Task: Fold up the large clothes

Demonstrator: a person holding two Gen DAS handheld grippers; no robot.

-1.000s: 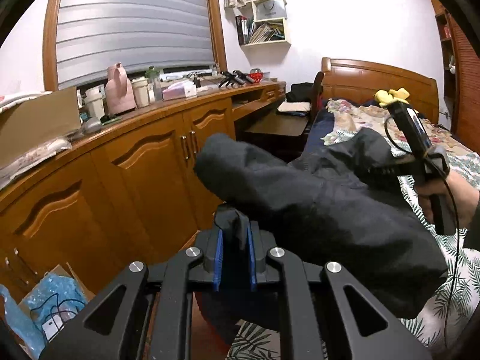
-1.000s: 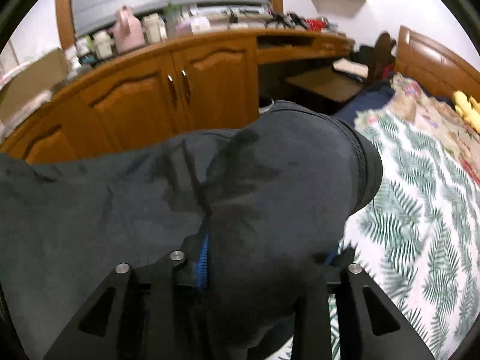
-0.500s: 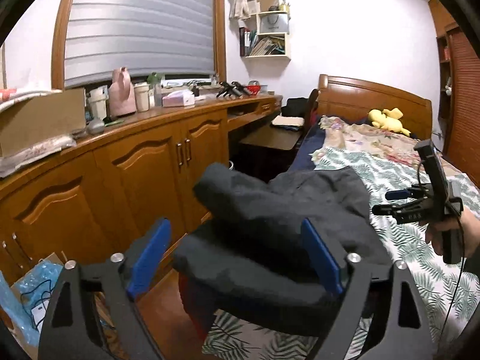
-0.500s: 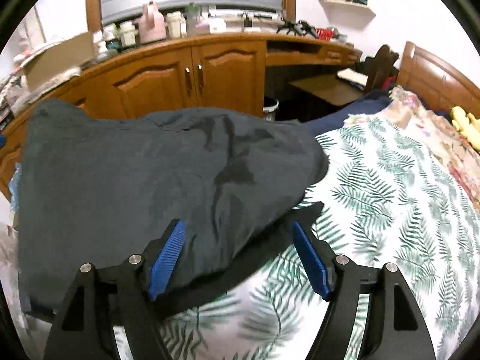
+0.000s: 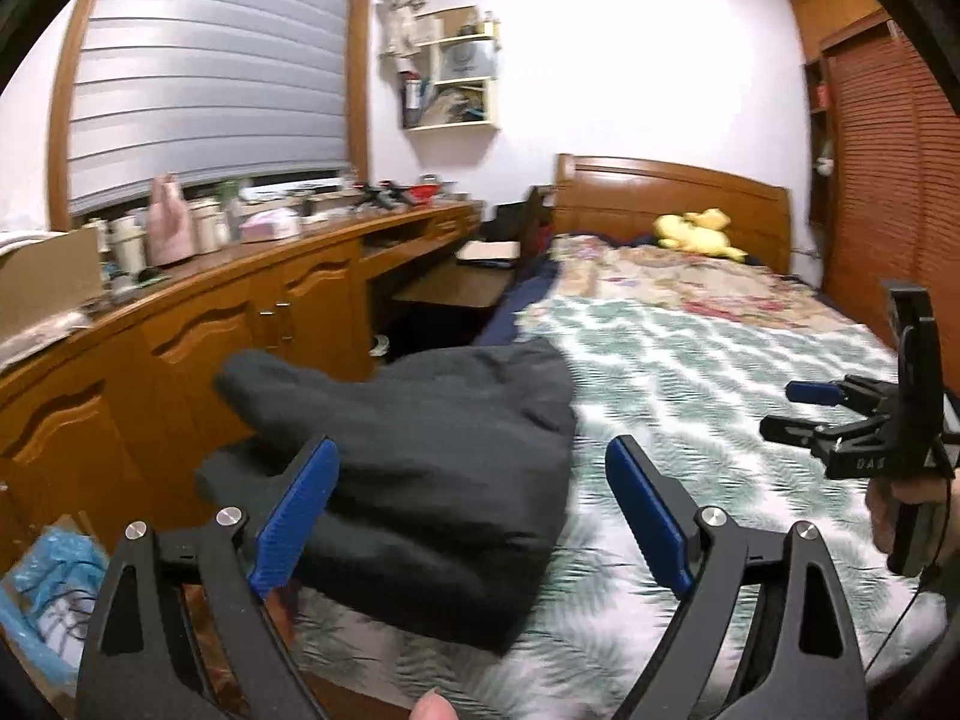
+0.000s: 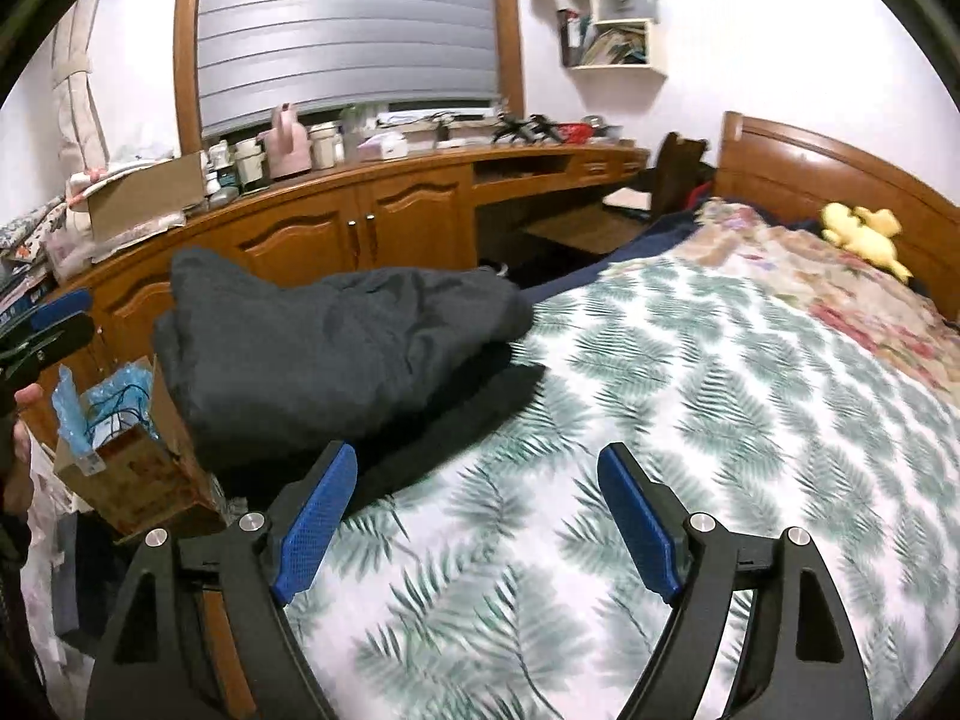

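You are between folds: the dark garment lies in a loose, bunched fold at the near corner of the bed, on the side by the wooden cabinets, and neither tool has hold of it. Your left gripper stands wide with nothing pinched, the cloth lying past its fingertips from about 10 to 12 o'clock. Your right gripper is opening its jaws over bare leaf-print cover, with no cloth between them and the garment off at its 10 o'clock. The bundle looks uneven, one lump overhanging the bed edge, so the job seems only partly done. Next, I would judge, you need to pick two fresh edges or corners: left tool forward onto the near hem, right tool swung toward its 10 o'clock, both low enough to catch only the layer you mean to turn over.
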